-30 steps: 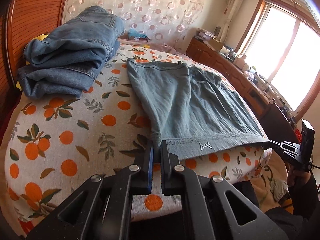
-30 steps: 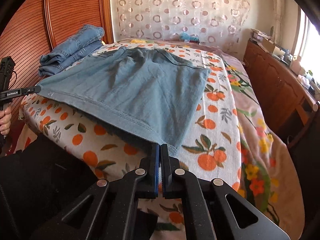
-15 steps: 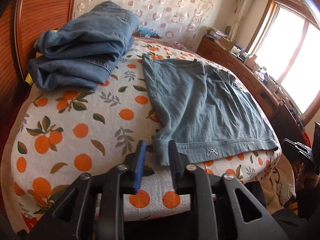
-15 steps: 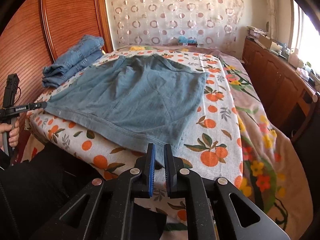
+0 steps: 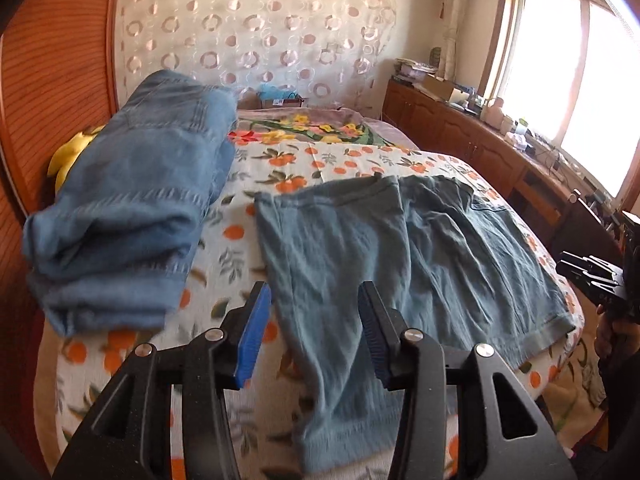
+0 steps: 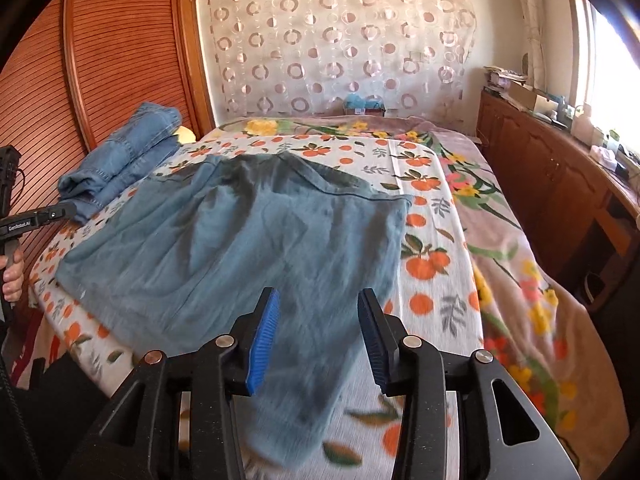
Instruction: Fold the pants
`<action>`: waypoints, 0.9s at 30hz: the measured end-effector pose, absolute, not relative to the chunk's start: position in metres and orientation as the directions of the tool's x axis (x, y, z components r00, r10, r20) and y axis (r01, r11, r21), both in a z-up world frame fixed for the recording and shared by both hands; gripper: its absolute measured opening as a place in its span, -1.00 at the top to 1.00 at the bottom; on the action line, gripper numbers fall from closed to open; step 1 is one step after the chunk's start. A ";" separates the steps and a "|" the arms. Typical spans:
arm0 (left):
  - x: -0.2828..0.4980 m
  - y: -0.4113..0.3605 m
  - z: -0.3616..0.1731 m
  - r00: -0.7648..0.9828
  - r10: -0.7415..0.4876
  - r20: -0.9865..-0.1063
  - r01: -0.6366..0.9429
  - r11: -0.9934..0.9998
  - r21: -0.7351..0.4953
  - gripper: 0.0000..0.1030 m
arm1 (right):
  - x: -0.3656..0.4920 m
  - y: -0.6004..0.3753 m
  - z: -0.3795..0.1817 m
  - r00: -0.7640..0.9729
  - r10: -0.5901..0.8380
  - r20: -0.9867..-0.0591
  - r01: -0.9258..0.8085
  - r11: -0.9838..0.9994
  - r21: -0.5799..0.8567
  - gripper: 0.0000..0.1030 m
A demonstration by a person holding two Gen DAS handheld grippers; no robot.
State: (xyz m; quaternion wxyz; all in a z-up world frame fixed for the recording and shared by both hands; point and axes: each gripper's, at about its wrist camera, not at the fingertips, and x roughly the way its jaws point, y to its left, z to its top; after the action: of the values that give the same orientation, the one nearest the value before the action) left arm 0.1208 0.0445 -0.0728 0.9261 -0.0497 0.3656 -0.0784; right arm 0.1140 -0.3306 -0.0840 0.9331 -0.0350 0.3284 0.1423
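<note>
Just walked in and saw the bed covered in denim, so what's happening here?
A person holding a gripper in each hand is folding grey-blue denim pants on the orange-print bedspread. The left gripper and right gripper are open above the near edge, holding nothing. A stack of folded blue jeans lies beside.

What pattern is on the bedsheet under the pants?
Oranges with green leaves on a white bedsheet; the right wrist view shows it best, beside the pants.

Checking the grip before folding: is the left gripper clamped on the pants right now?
No, the left gripper stands wide open, its blue pads apart above the pants.
</note>
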 end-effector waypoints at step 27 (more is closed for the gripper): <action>0.264 0.037 -0.117 0.571 -0.008 -0.821 0.053 0.998 0.027 0.44 | 0.159 -0.323 -0.107 0.745 0.204 -0.636 -0.276 0.961 -0.015 0.16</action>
State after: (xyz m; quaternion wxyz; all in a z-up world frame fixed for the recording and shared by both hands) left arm 0.2640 0.0373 -0.1166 0.8861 0.0243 0.4626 -0.0173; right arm 0.1588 -0.3233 -0.1067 0.9324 -0.0540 0.3335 0.1286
